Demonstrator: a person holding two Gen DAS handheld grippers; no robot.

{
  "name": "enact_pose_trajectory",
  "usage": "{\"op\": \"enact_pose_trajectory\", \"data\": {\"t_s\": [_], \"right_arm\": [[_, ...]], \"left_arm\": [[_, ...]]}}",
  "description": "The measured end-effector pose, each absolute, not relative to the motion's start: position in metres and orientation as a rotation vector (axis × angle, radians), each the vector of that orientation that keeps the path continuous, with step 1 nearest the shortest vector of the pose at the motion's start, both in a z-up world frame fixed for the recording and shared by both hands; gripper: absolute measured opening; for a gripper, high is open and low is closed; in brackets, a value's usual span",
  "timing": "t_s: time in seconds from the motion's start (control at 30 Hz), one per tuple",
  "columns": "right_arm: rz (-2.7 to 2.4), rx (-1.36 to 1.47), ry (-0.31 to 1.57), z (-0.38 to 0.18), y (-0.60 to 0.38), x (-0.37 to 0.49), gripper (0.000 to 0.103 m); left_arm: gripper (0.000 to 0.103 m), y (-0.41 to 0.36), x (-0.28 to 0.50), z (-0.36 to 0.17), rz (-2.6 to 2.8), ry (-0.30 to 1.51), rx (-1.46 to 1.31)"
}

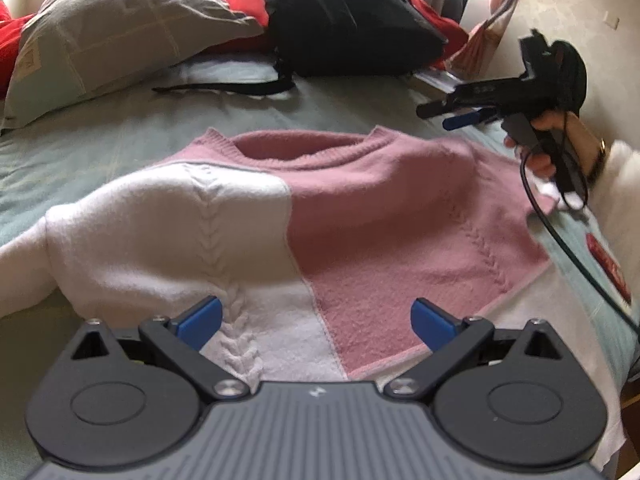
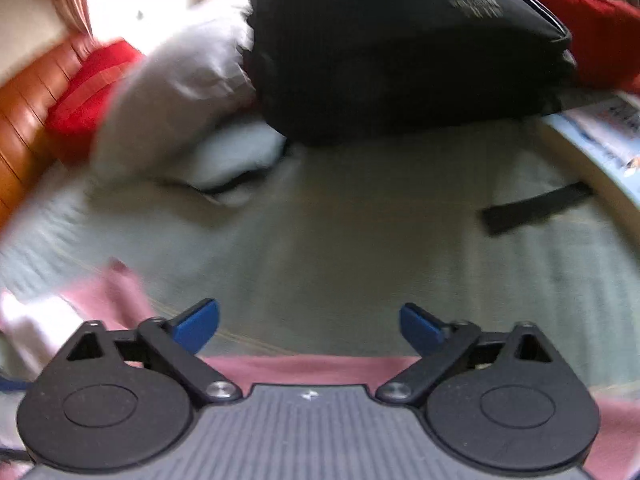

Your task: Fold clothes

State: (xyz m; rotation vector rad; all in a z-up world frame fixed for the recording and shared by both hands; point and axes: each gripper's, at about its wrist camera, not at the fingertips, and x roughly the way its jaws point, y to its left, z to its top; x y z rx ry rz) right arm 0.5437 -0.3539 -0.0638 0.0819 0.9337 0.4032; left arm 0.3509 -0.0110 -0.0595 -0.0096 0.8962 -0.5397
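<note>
Left gripper (image 1: 316,322) gapes over pink-and-white sweater (image 1: 304,216); bag (image 2: 404,40) lettering unreadable.

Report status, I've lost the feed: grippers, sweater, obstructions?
Left gripper open over sweater. Right gripper open, empty. Sweater flat on bed, partly folded. Black backpack beyond, clear.

Pink-white sweater (image 1: 304,216) flat, left tool (image 1: 316,322) spread

pink and white cable-knit sweater (image 1: 320,216), pale green sheet (image 1: 100,148), black bag (image 1: 348,16), blue fingers (image 1: 200,318)
</note>
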Motion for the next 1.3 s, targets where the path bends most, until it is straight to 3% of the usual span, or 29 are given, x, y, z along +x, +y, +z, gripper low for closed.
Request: {"op": "enact_pose_trajectory", "data": {"t_s": [0.23, 0.53, 0.63, 0.7, 0.8, 1.17, 1.3], "right_arm": [[0.570, -0.199, 0.967, -0.075, -0.330, 0.540, 0.078], [0.632, -0.329, 0.974, -0.091, -0.317, 0.535, 0.076], [0.658, -0.362, 0.963, -0.088, -0.315, 0.520, 0.056], [0.667, -0.404, 0.944, -0.084, -0.312, 0.506, 0.033], [0.658, -0.500, 0.902, -0.079, -0.304, 0.487, 0.016], [0.463, -0.319, 0.702, -0.050, -0.323, 0.503, 0.012], [0.401, -0.286, 0.805, -0.074, -0.319, 0.520, 0.016]], "left_arm": [[0.100, -0.024, 0.349, -0.070, -0.555, 0.910, 0.036], [0.100, -0.031, 0.348, -0.076, -0.561, 0.916, 0.065], [0.100, -0.031, 0.348, -0.076, -0.560, 0.915, 0.068], [0.100, -0.031, 0.348, -0.076, -0.560, 0.915, 0.070], [0.100, -0.031, 0.348, -0.077, -0.559, 0.914, 0.073], [0.100, -0.028, 0.350, -0.075, -0.553, 0.905, 0.057], [0.100, -0.025, 0.351, -0.075, -0.547, 0.904, 0.042]]}}
